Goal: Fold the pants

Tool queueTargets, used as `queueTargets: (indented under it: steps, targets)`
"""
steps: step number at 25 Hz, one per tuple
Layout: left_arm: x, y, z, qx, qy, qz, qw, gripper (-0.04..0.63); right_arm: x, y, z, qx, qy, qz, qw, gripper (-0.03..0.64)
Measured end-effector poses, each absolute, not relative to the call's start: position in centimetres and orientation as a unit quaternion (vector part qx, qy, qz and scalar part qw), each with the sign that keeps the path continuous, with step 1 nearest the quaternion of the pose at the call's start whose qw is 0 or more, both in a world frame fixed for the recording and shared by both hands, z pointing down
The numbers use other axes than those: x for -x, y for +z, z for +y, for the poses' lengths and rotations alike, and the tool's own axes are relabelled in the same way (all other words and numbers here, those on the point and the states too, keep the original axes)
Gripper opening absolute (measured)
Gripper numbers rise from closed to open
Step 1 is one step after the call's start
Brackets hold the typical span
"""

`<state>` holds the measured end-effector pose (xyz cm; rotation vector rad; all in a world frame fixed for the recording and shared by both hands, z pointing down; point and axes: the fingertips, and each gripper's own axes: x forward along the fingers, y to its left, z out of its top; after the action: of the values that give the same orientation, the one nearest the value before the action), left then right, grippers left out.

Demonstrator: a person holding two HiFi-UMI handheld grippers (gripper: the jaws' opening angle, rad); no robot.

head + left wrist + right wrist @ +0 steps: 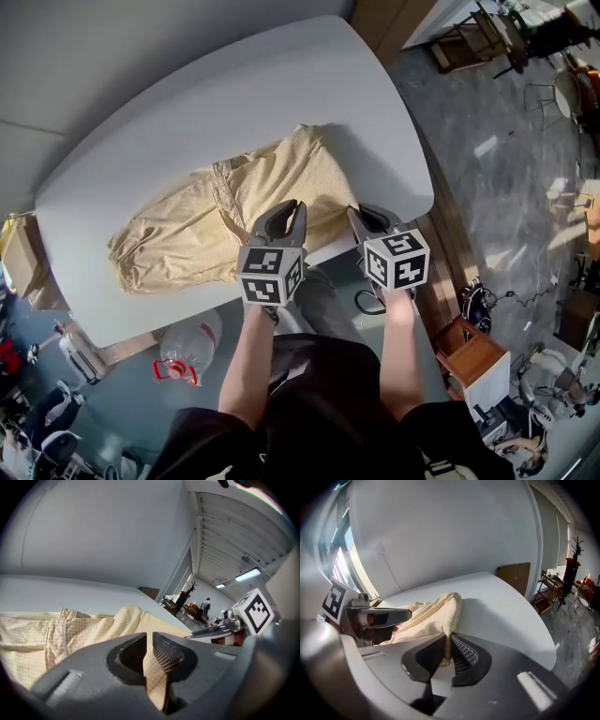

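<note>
Pale yellow checked pants (187, 230) lie bunched across the white table (234, 94), waistband near the middle. Both grippers sit at the near table edge, side by side. My left gripper (287, 212) is shut on a fold of the pants, and in the left gripper view the cloth (47, 634) runs from the table straight into the pinched jaws (151, 641). My right gripper (362, 217) is shut on the pants' right edge. In the right gripper view a raised ridge of fabric (436, 609) hangs down into its jaws (448, 644).
The table's rounded right corner (412, 178) is close to the right gripper. On the floor below are a clear water jug with a red handle (187, 352), a wooden box (473, 361) and cables. A brown bag (23, 262) stands at the table's left end.
</note>
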<state>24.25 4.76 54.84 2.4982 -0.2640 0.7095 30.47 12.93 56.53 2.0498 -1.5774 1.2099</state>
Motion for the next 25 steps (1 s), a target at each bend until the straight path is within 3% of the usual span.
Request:
queueTargets:
  steps: [4, 14, 25]
  targets:
    - [-22.9, 53.6, 2.7, -0.923, 0.244, -0.131, 0.267, 0.003, -30.5, 54.0, 11.3, -0.711, 0.392, -0.565, 0.148, 0.034]
    - [-16.7, 50.1, -2.8, -0.918, 0.194, -0.212, 0.272, 0.003, -27.6, 47.4, 4.8, -0.695, 0.316, -0.621, 0.176, 0.034]
    - [-2.9, 45.2, -11.2, -0.896, 0.126, -0.338, 0.258, 0.003, -17.0, 41.6, -5.5, -0.636, 0.231, -0.704, 0.215, 0.032]
